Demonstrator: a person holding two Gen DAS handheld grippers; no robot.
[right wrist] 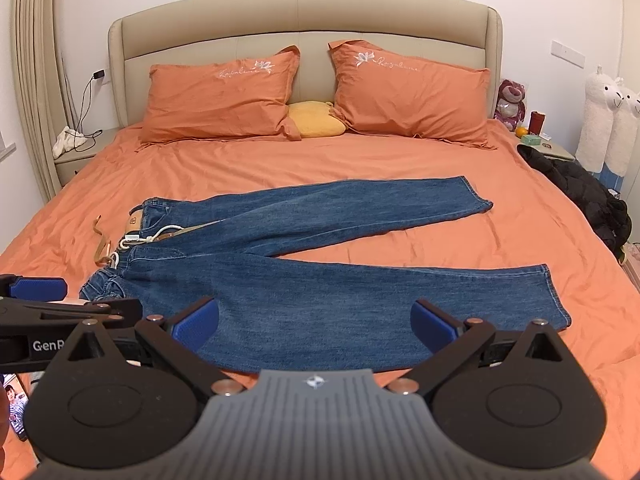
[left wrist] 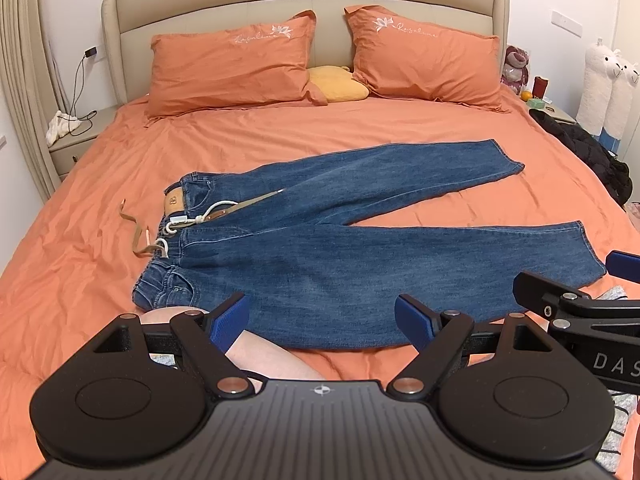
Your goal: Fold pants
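A: Jeans [left wrist: 360, 240] lie flat on the orange bedsheet [left wrist: 280, 136], waistband to the left, both legs spread apart toward the right. A tan belt [left wrist: 138, 236] trails off the waistband.

B: Left gripper [left wrist: 322, 320]?

A: Fingers apart, holding nothing, above the near edge of the closer leg.

B: Right gripper [right wrist: 314, 322]?

A: Fingers also wide apart, empty, over the same leg's near edge. Two orange pillows [right wrist: 224, 96] sit at the headboard, well apart from the jeans.
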